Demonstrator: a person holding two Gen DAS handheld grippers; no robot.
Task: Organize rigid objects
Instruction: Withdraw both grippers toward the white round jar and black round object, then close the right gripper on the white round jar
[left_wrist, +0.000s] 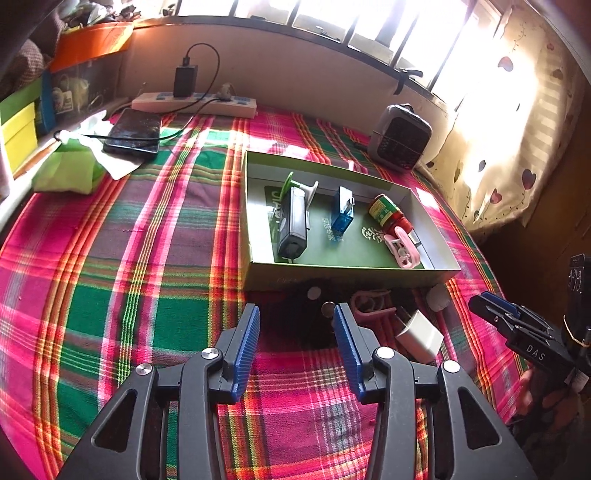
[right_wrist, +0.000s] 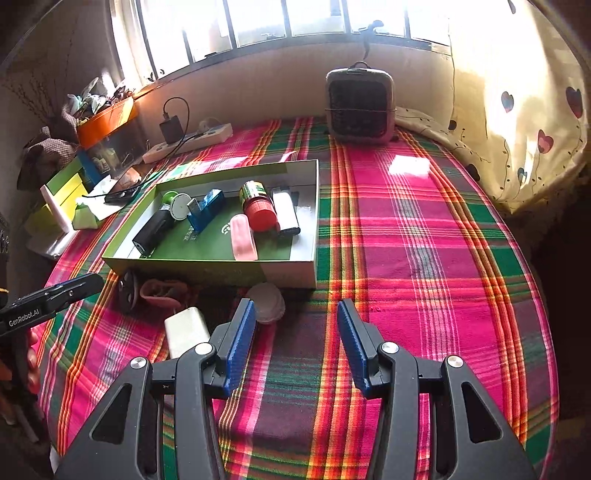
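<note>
A shallow green box (left_wrist: 343, 275) sits on the plaid cloth and holds a black device (left_wrist: 291, 225), a blue USB piece (left_wrist: 343, 212), a red-capped bottle (left_wrist: 388, 214) and a pink clip (left_wrist: 402, 253). In the shadow in front of the box lie two coins (left_wrist: 328, 308), a pink piece (left_wrist: 369, 302), a white charger block (left_wrist: 421, 336) and a pale round lid (right_wrist: 267, 301). My left gripper (left_wrist: 295, 314) stands open just short of the coins, with nothing between its fingers. My right gripper (right_wrist: 297, 314) is open over bare cloth, right of the lid.
A grey fan heater (right_wrist: 360, 107) stands at the back by the curtain (right_wrist: 517, 110). At the back left are a power strip (left_wrist: 192, 103) with a black charger, a dark phone (left_wrist: 133, 134) and green tissue (left_wrist: 66, 173). Boxes line the left edge.
</note>
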